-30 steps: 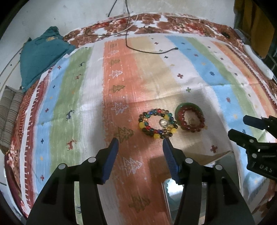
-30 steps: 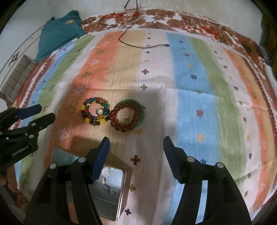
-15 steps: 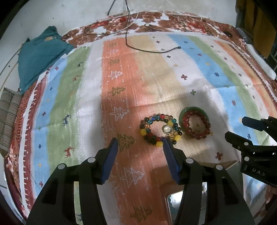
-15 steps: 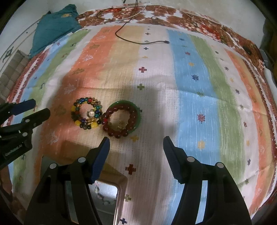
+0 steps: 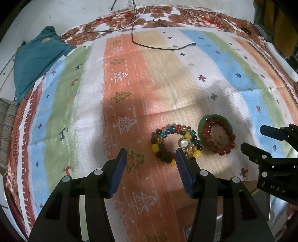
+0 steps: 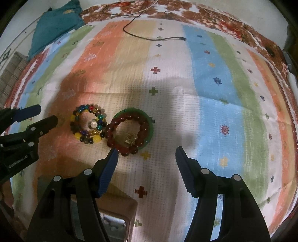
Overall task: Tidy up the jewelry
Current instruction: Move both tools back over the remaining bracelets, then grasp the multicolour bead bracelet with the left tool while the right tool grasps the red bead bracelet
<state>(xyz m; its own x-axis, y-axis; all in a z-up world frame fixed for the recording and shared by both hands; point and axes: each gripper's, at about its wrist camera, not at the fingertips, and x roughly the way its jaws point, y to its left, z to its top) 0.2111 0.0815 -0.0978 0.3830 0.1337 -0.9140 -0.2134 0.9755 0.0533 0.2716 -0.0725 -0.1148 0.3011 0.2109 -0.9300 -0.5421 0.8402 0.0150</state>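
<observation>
Left wrist view. Striped woven cloth (image 5: 130, 104) with tree, deer and cross motifs covers the surface; a brown floral sheet (image 5: 186, 16) shows past its far edge. Teal fabric bundle (image 5: 35, 61) at far left, a striped cushion (image 5: 7, 134) below it. Thin black cable (image 5: 162, 47) lies across the far stripes. Left gripper (image 5: 150, 154) points down at the cloth, jaws apart, nothing between them. Multicoloured bead bracelet (image 5: 167, 145) lies flat just ahead of the right-hand pad, with a clear ring (image 5: 184, 143) inside its loop. Dark red bead bracelet (image 5: 219, 138) lies beside it, resting in and on a green bangle (image 5: 202, 124). Right gripper (image 5: 260, 141) enters from the right edge, jaws parted; pale lettering on its body is too blurred to read surely.

Right wrist view. Same cloth (image 6: 204, 104), teal bundle (image 6: 55, 22), cable (image 6: 149, 37). Right gripper (image 6: 146, 152) hangs released and empty, its left pad just at the near edge of the red bracelet (image 6: 126, 134) and green bangle (image 6: 149, 126). Bead bracelet (image 6: 87, 126) touches the red one. Left gripper (image 6: 42, 115) at left edge, spread; body reads "GenRobot.AI". Only this view shows a gold charm (image 6: 130, 138) inside the red loop and a rectangular box (image 6: 115, 219) with a reflective inside at the bottom.
</observation>
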